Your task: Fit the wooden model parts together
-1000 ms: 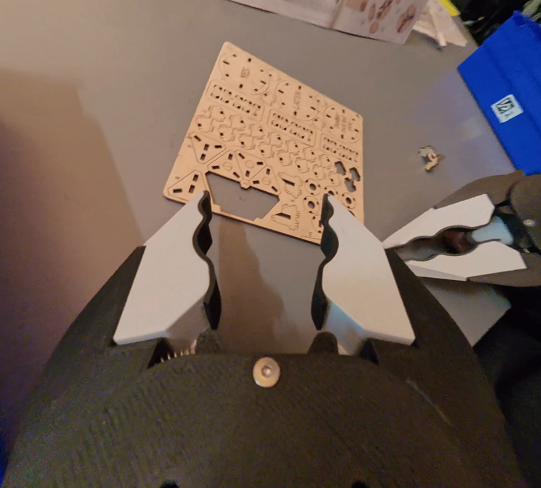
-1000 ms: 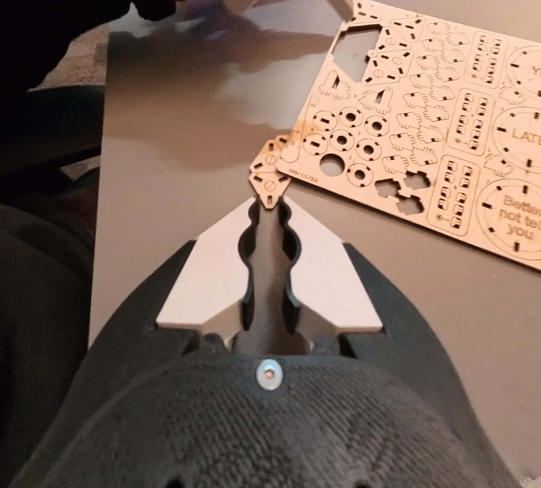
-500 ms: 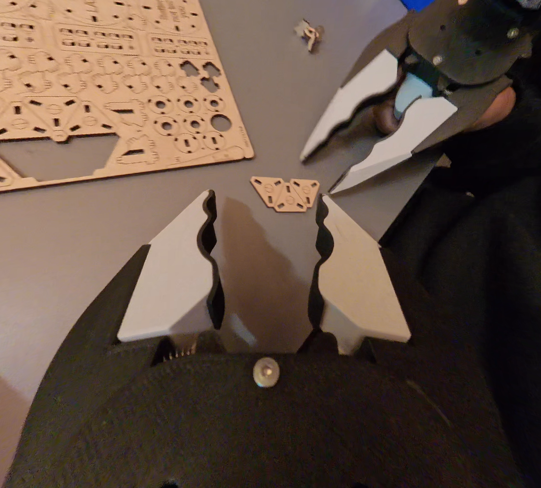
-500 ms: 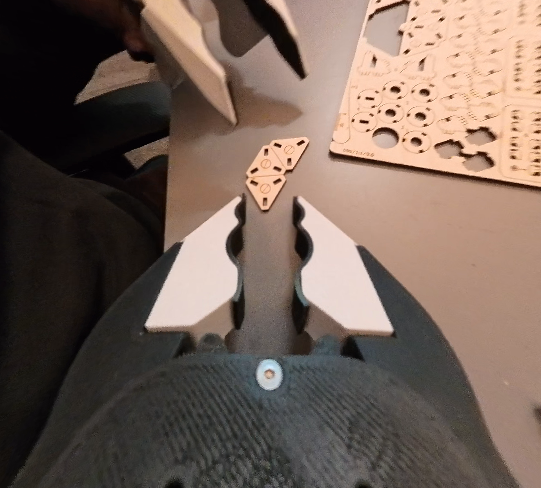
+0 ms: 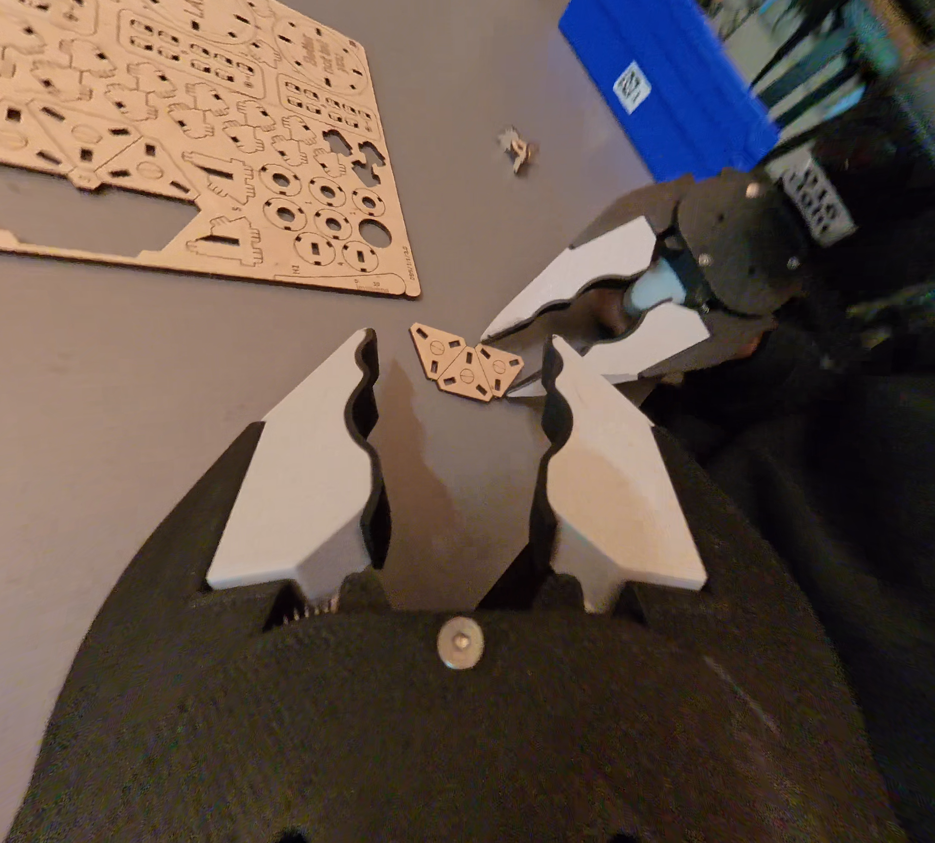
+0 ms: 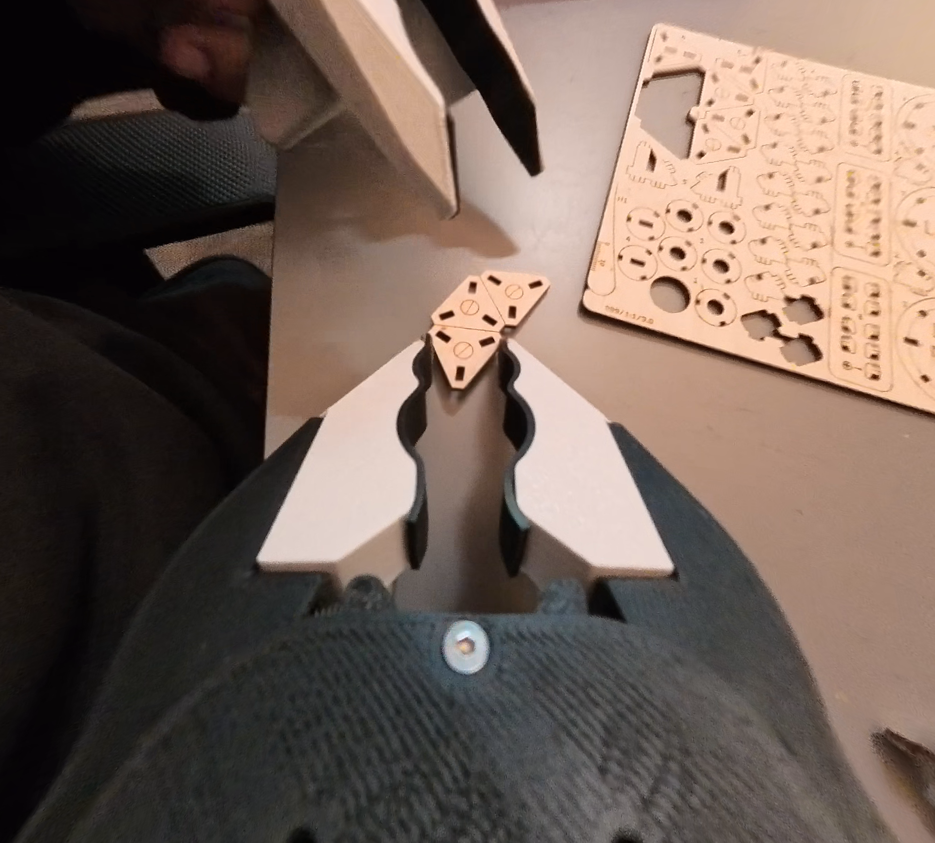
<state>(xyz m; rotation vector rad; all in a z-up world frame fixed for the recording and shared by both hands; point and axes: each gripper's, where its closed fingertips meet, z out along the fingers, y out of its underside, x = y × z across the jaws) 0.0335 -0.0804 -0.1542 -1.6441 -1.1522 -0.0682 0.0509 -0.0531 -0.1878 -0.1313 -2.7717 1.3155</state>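
Observation:
A small wooden piece of three joined triangles [image 5: 465, 371] lies flat on the grey table [image 5: 152, 389]. My right gripper [image 6: 465, 343] has its two fingertips closed on the sides of the piece's near triangle [image 6: 463, 353], and both pads touch its corners. The left wrist view shows the same, with the right gripper [image 5: 498, 366] reaching in from the right. My left gripper [image 5: 461, 338] is open and empty, its tips just short of the piece. It also shows in the right wrist view [image 6: 491, 191], hanging above the piece.
A laser-cut wooden sheet [image 5: 202, 111] with several punched-out holes lies to the left; it also shows in the right wrist view [image 6: 759, 237]. A blue bin [image 5: 657, 75] stands at the far right. A tiny wooden bit [image 5: 517, 148] lies near it. The table edge [image 6: 273, 313] runs by the person's lap. About 5 cm separates my left fingertips from my right.
A second ago my right gripper held the piece by its tip, then opened and left it on the table. It has now moved forward and closed on the near triangle. My left gripper swung over and narrowed slightly.

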